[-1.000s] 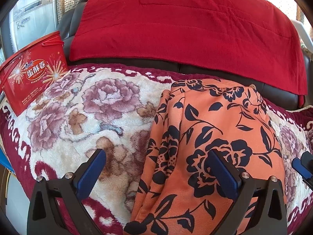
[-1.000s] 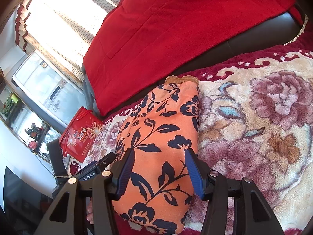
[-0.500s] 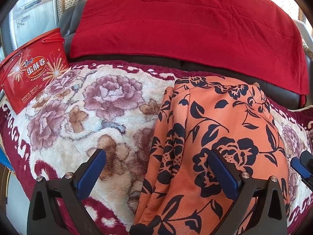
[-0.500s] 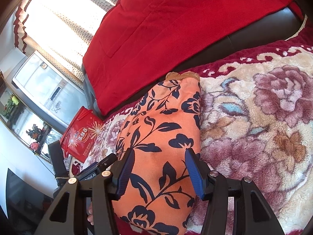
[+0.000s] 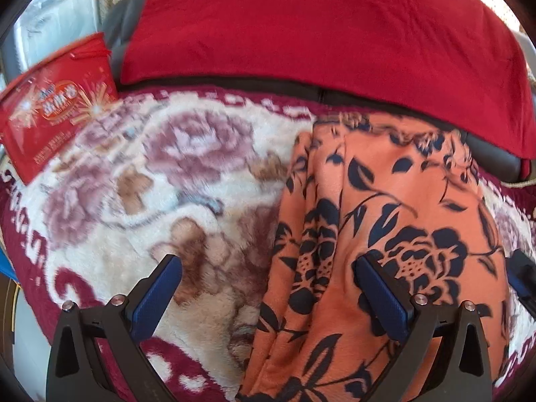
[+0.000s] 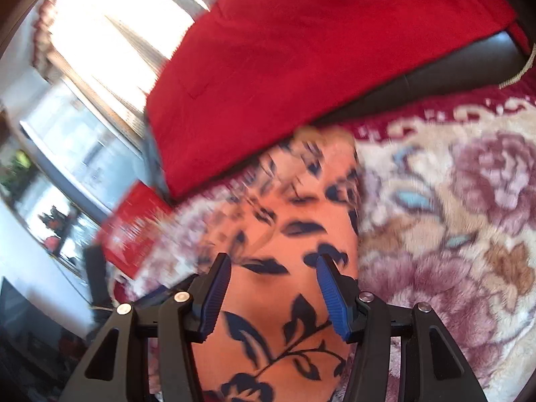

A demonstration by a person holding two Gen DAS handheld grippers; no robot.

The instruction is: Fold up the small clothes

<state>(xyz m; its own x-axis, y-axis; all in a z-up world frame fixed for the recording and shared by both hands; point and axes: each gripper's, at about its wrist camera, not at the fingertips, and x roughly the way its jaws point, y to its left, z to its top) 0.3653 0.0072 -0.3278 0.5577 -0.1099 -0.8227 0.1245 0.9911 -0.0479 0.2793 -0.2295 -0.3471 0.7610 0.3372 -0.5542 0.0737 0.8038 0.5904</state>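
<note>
An orange garment with dark blue flowers (image 5: pixel 375 227) lies folded lengthwise on the floral blanket (image 5: pixel 160 201); it also shows in the right wrist view (image 6: pixel 288 221). My left gripper (image 5: pixel 268 278) is open and empty, its jaws astride the garment's left edge near its front end. My right gripper (image 6: pixel 273 278) is open and empty, just above the garment's near part. The right gripper's blue tip (image 5: pixel 522 278) shows at the right edge of the left wrist view.
A red tin (image 5: pixel 57 117) stands on the blanket's far left corner. A red cloth (image 5: pixel 318 30) covers the dark sofa back (image 5: pixel 495 160) behind the garment. A cabinet (image 6: pixel 57 181) and a window are at the left in the right wrist view.
Both grippers have moved forward over the garment and the views are now motion-blurred. The right gripper has moved closer to the garment. The jaws stay open.
</note>
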